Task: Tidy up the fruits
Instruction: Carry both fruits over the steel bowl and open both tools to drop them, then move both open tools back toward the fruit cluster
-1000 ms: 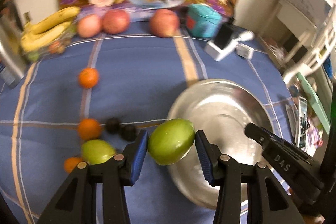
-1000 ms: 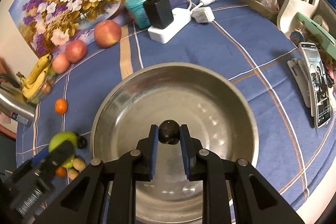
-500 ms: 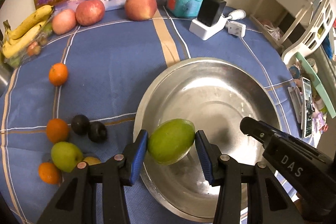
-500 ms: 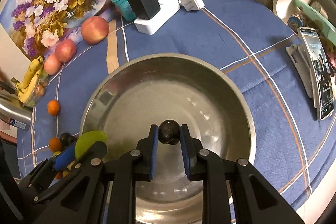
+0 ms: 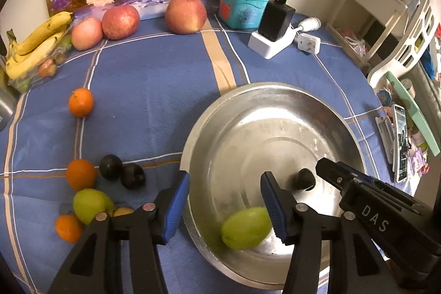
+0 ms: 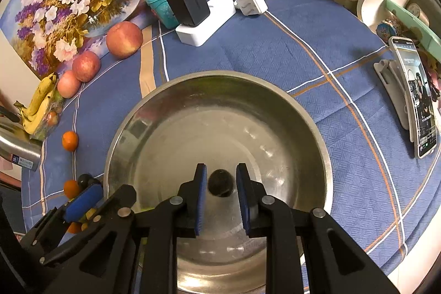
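Risk lies in the green fruit [image 5: 246, 228], freed by the just-widened left claw [image 5: 225, 204], rolling in the steel bowl [image 5: 275, 90] into the dark plum [image 6: 220, 182] at two o'clock, which sits loose between the narrowly parted right claw [image 6: 220, 196].

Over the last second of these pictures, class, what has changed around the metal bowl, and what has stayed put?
The left gripper has just opened its jaws and let go of the green fruit, which has dropped into the metal bowl. The right gripper has opened slightly, with the dark plum between its jaws, apparently released. The oranges, apples and bananas on the cloth have not moved.
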Demonstrator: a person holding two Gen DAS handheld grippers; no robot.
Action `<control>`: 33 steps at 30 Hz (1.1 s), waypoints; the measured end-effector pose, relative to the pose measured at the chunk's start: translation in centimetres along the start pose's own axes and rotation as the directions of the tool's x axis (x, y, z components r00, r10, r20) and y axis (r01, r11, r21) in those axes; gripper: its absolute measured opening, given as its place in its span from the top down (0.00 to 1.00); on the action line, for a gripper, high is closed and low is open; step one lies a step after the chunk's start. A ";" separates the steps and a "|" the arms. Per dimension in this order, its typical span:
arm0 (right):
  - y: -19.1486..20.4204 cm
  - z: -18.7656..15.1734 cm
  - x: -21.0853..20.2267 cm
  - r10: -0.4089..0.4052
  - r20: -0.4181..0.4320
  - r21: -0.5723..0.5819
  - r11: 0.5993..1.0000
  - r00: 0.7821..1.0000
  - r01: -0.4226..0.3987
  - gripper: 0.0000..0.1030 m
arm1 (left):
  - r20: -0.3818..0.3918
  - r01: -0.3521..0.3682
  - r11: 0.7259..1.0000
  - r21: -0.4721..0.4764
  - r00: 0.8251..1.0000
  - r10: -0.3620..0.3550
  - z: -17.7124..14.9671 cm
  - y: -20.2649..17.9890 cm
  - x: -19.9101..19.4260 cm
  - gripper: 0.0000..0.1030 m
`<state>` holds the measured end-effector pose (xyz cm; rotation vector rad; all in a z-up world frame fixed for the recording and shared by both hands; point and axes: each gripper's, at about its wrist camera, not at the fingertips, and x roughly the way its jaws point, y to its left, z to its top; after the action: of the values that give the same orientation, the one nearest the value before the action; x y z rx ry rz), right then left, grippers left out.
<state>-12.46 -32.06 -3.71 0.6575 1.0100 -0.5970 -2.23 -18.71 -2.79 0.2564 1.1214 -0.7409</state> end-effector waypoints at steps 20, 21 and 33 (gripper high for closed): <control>-0.1 0.1 0.1 -0.003 -0.029 0.004 1.000 1.000 0.004 0.41 | 0.004 -0.149 0.970 -0.192 0.988 0.152 0.0 6.9 -1.6 0.13; 0.0 0.1 0.1 -0.002 -0.029 -0.002 1.000 1.000 0.002 0.41 | 0.007 -0.159 0.965 -0.208 0.986 0.164 0.0 7.5 -1.8 0.13; 1.8 -0.4 0.0 0.015 -0.034 -0.065 0.998 0.999 -0.018 0.41 | 0.007 -0.191 0.887 -0.421 0.977 0.213 -1.1 14.1 -4.0 0.12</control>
<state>-11.39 -30.54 -3.51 0.6194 1.0502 -0.5378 5.31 -6.06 -2.12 -0.0129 1.1543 -0.3056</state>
